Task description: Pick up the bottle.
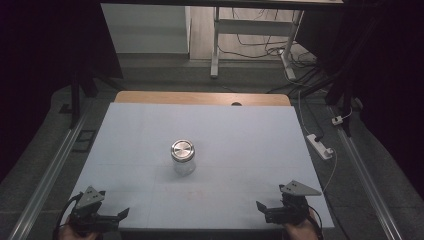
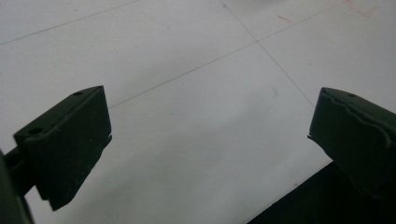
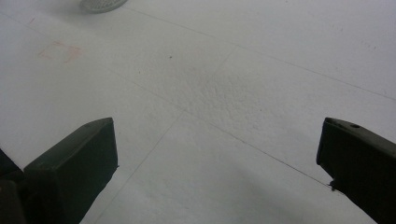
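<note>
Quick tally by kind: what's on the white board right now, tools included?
Glass jar with metal lid: 1
Left tool, jaws wide open, nothing held: 1
Right tool, jaws wide open, nothing held: 1
Total: 3

You have a pale board (image 1: 150, 130) covering most of the table, thin seam lines crossing it and a faint reddish mark (image 3: 58, 51) near the front. Behind it a strip of wooden tabletop (image 1: 200, 97) shows, with a dark hole (image 1: 236, 104) in it. Off to the right on the grey floor lies a white power strip (image 1: 320, 146) — its cable runs back toward a white desk frame (image 1: 255, 30) among tangled wires.
</note>
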The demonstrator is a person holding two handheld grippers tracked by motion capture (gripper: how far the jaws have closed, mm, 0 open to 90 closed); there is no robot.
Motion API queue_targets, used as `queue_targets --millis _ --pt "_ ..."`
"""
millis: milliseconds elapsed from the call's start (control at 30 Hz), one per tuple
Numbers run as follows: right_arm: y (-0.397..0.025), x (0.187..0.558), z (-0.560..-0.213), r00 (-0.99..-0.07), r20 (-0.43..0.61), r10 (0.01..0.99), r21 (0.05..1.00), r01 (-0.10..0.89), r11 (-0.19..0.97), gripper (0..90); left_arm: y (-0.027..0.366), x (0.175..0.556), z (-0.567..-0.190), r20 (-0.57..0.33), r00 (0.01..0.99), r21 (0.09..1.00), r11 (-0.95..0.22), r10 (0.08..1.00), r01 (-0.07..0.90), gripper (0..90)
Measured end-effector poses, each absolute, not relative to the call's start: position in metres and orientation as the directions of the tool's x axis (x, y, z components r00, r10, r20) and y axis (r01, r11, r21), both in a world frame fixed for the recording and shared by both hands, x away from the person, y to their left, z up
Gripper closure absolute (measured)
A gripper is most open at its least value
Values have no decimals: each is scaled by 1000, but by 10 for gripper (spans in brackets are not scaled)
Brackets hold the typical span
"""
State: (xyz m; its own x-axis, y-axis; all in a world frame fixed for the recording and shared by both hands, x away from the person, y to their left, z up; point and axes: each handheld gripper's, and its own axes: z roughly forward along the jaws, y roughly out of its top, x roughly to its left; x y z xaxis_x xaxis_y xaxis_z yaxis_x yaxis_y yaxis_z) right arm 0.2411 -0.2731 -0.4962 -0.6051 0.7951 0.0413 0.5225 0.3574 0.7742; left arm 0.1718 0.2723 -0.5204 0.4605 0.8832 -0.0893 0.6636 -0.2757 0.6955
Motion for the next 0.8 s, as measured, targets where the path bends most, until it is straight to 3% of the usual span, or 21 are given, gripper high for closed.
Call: queue_targets --millis 800 --pt "-276 244 -496 -595 81 799 770 547 329 0 275 173 -520 -129 485 712 -260 865 652 0"
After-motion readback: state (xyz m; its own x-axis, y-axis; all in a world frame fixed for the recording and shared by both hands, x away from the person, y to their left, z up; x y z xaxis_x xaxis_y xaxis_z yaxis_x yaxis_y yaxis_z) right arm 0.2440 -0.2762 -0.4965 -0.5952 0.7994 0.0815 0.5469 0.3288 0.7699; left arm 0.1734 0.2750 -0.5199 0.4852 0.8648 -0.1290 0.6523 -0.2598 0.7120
